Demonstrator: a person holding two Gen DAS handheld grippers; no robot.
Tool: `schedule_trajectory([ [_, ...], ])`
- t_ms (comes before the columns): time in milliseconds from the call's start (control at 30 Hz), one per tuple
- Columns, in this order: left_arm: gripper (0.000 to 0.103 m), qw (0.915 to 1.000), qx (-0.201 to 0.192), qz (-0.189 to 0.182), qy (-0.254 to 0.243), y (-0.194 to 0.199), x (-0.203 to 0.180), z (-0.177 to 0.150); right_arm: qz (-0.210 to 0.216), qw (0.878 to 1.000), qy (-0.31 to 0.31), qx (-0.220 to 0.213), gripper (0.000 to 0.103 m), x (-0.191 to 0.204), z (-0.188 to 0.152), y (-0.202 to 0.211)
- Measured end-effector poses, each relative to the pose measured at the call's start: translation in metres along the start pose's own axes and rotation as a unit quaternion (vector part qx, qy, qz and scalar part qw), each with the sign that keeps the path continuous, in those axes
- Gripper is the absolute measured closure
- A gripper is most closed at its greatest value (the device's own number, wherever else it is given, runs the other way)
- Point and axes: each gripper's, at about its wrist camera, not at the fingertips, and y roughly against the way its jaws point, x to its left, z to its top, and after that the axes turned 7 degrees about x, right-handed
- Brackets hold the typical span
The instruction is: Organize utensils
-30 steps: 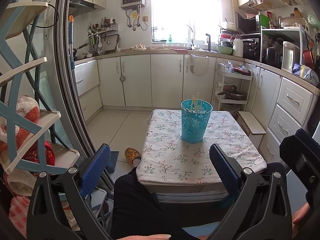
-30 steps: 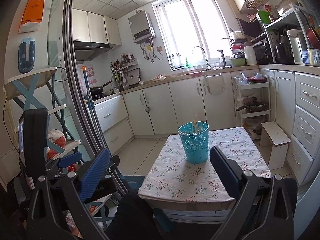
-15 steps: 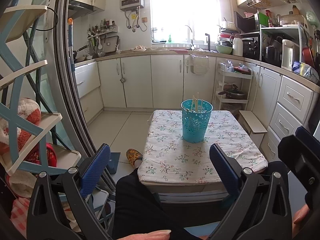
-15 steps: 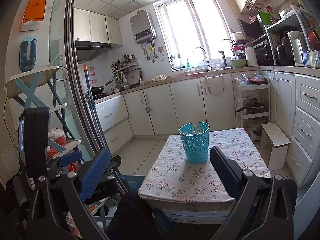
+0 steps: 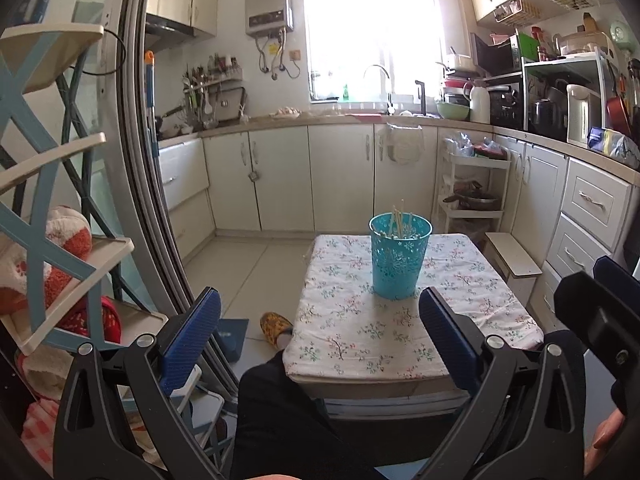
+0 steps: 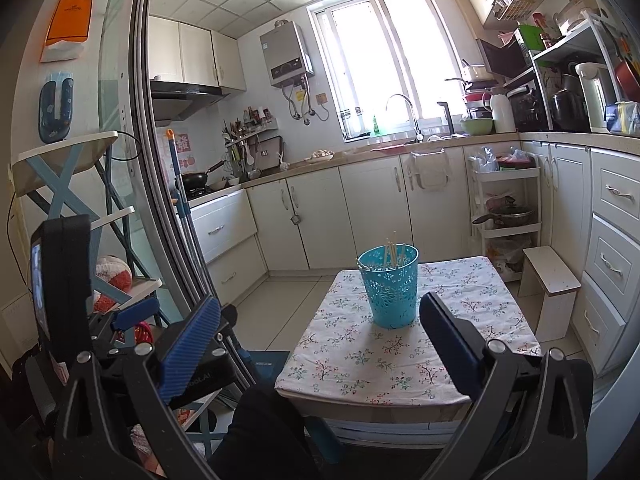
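Chopsticks, thin pale wooden (image 5: 398, 222), stand in turquoise perforated plastic cup (image 5: 399, 258) on floral-cloth low table (image 5: 360, 344). Left gripper (image 5: 319, 330) and right gripper (image 6: 320, 334): jaws wide apart, holding nothing, near table's front edge.

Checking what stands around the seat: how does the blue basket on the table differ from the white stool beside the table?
The blue basket is round, perforated and open-topped; the white stool is boxy and solid. The basket stands on the table's flowered cloth; the stool stands on the floor by the drawers. The basket holds thin sticks; the stool's top is bare. Both stand upright.
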Motion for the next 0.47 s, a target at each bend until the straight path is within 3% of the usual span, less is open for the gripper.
schedule_trajectory([
  [467,0.008,0.9992,0.032,-0.024,0.007,-0.012,0.003,0.002,-0.001,1.000,0.004,-0.009,0.007,-0.004,0.002,0.004],
])
